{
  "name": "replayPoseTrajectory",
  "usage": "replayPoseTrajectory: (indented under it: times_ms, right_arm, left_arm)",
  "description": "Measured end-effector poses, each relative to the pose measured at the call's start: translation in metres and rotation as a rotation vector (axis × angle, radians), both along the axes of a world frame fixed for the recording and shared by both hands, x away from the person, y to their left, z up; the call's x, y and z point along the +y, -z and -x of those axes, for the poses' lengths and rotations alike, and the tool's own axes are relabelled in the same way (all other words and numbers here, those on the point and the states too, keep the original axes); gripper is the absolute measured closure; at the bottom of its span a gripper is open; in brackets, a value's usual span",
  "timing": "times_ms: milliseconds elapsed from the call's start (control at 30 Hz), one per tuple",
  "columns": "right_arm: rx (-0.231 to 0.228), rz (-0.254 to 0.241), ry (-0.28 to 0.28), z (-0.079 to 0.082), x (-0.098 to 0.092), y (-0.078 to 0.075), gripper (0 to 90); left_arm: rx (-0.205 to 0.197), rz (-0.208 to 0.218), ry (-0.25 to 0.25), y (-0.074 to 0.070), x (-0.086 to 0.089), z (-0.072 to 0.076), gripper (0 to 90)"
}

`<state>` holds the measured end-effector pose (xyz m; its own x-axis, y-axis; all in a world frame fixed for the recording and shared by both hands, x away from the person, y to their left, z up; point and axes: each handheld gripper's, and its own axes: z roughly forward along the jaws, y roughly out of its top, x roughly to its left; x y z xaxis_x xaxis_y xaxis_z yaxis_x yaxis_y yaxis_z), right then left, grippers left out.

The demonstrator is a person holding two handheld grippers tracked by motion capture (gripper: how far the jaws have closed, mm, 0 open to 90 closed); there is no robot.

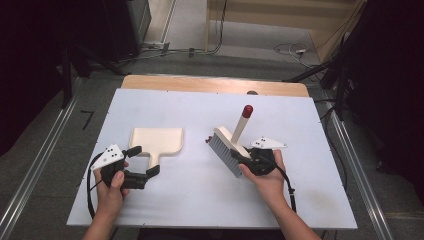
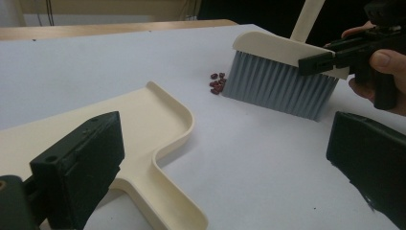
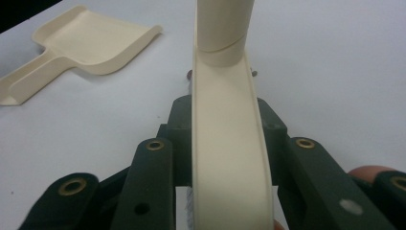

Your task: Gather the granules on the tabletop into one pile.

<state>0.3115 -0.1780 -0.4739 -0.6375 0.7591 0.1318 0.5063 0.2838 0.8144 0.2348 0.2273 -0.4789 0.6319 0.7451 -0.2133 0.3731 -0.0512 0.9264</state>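
Clamping the brush, the right gripper sets bristles beside beans.

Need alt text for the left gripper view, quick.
The left gripper, jaws open, straddles the cream dustpan handle on the white table. Beyond, the right gripper holds a grey-bristled brush beside a small pile of red beans.

Black grippers, grey 3-cornered plates, brass-ringed screw holes, trailing cables
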Motion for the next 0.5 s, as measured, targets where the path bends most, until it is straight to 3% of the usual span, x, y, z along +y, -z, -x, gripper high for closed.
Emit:
replayPoseTrajectory:
  times_ms: [133, 267, 333, 500]
  right_arm:
    - [0.009, -0.016, 0.01, -0.002, -0.005, -0.003, 65.6]
    - [-0.029, -0.047, -0.03, 0.003, -0.004, -0.012, 65.6]
    - [-0.049, -0.057, -0.047, 0.007, 0.001, -0.018, 65.6]
    - [-0.045, -0.09, -0.076, 0.013, 0.025, -0.024, 65.6]
  left_arm:
    - [-0.001, 0.002, 0.001, 0.0, -0.001, 0.0, 0.0]
    - [0.001, 0.0, 0.003, 0.001, -0.001, -0.001, 0.0]
    - [0.003, -0.004, 0.007, 0.001, -0.002, -0.002, 0.0]
    - [0.007, -0.008, 0.006, 0.002, -0.005, -0.003, 0.0]
